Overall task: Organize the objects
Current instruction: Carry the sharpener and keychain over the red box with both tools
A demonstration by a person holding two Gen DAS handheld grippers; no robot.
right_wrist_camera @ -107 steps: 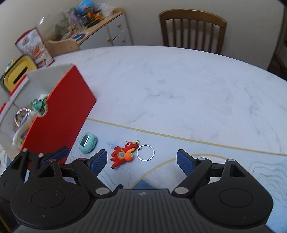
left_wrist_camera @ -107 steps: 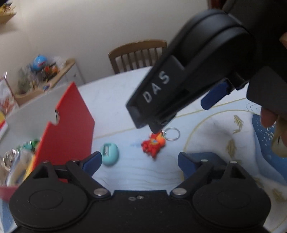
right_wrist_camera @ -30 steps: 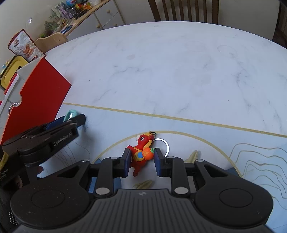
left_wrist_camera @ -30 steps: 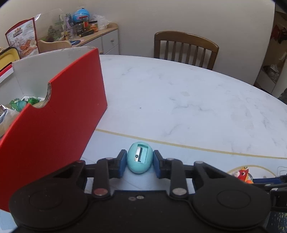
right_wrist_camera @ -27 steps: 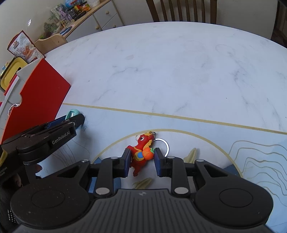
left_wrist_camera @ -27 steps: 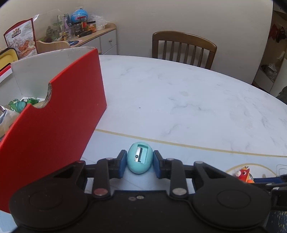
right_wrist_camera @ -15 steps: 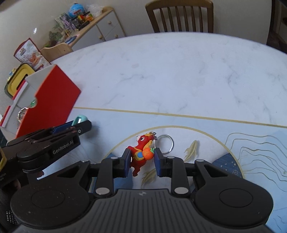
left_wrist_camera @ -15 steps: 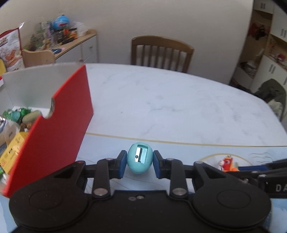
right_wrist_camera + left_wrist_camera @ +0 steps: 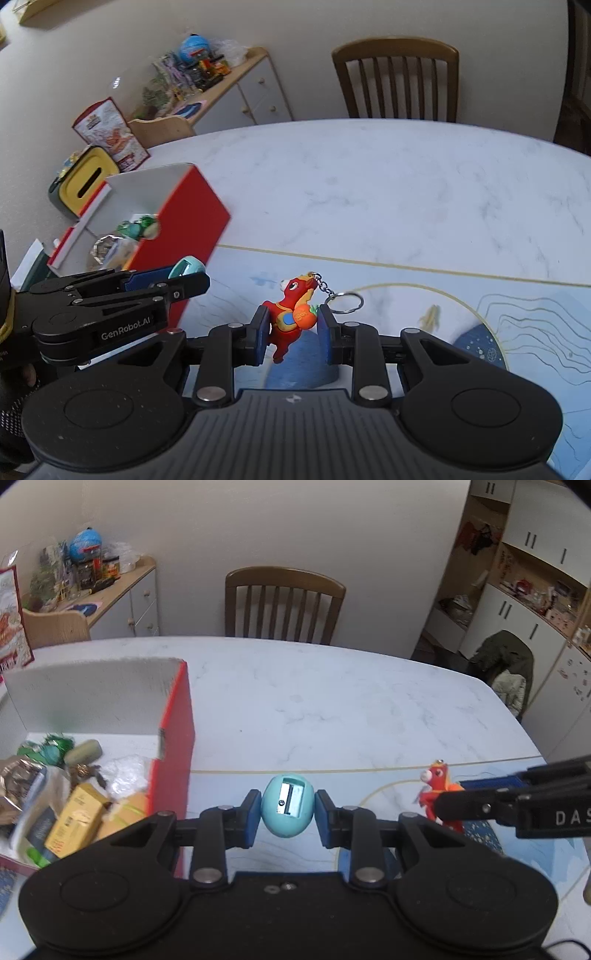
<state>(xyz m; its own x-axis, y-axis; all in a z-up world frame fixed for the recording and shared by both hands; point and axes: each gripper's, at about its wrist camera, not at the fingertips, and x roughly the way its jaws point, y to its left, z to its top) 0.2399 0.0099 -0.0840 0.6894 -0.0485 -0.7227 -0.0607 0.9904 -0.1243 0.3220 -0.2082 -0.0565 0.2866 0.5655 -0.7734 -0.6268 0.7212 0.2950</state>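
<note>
A teal egg-shaped pencil sharpener [image 9: 287, 805] is clamped across its width by the left tongs [image 9: 284, 812], blade slot facing up, clear of the worktop [image 9: 332, 701]. A red dragon keychain [image 9: 291, 314] is pinched at the body by the right tongs [image 9: 292, 334], so its ring [image 9: 345, 302] dangles free. Both are held raised, presumably so the wall of the open red box [image 9: 177, 746] can be cleared; the box, already holding assorted packets, stands just left of the sharpener.
</note>
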